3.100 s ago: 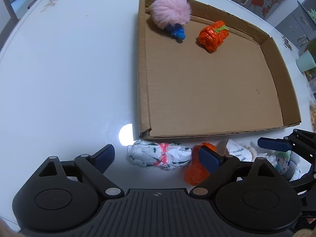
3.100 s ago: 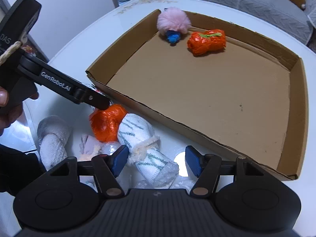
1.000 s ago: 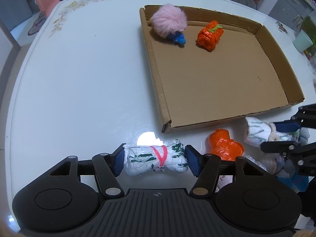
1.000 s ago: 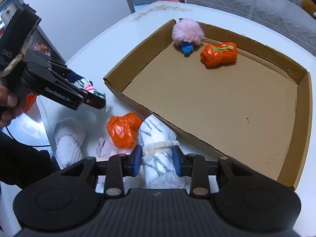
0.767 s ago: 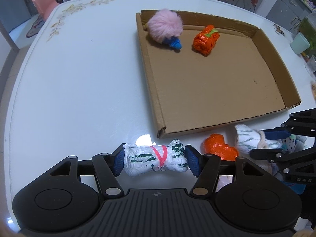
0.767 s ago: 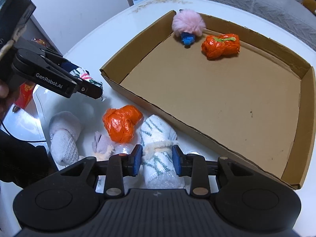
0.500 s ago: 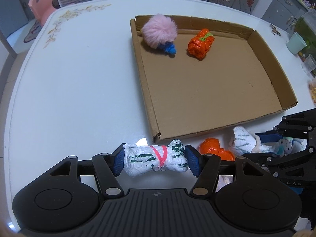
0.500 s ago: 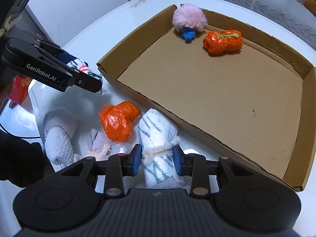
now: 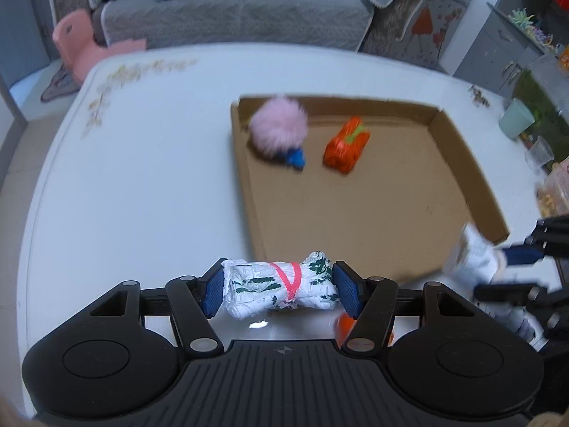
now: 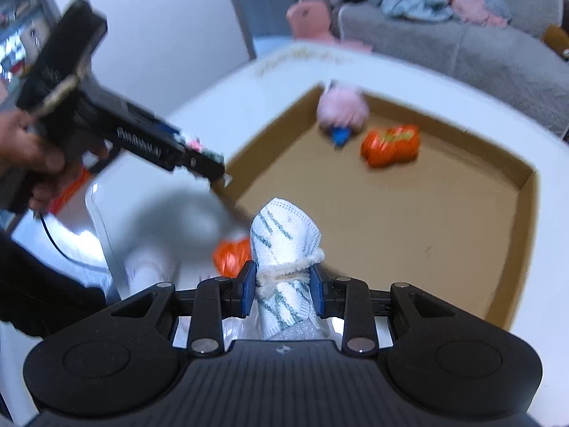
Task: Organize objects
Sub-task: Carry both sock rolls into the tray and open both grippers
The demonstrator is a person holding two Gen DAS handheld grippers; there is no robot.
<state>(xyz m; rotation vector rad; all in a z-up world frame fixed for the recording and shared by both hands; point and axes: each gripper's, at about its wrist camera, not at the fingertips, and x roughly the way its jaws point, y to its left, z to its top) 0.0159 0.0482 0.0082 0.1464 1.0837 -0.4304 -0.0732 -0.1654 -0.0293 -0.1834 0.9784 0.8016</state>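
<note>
Crosswise, green-printed bundle (image 9: 279, 290) lay pinched end to end in left claw (image 9: 278, 290), right claw (image 10: 282, 292) squeezed striped white roll (image 10: 284, 249), seemingly pointing toward cardboard tray (image 10: 526, 213).

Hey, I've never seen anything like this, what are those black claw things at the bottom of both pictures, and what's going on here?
There is no robot here: a person holds a hand-held two-finger gripper in each hand, with a wide-angle camera on each looking along its fingers. One picture comes from the left gripper, the other from the right gripper. The left one is clamped on a white bundle with green print and a pink band, gripped end to end. The right one squeezes a white rolled cloth with green stripes around its middle. Ahead on the white table lies a shallow cardboard tray holding a pink fluffy ball and an orange wrapped bundle. Another orange bundle lies outside the tray.
</note>
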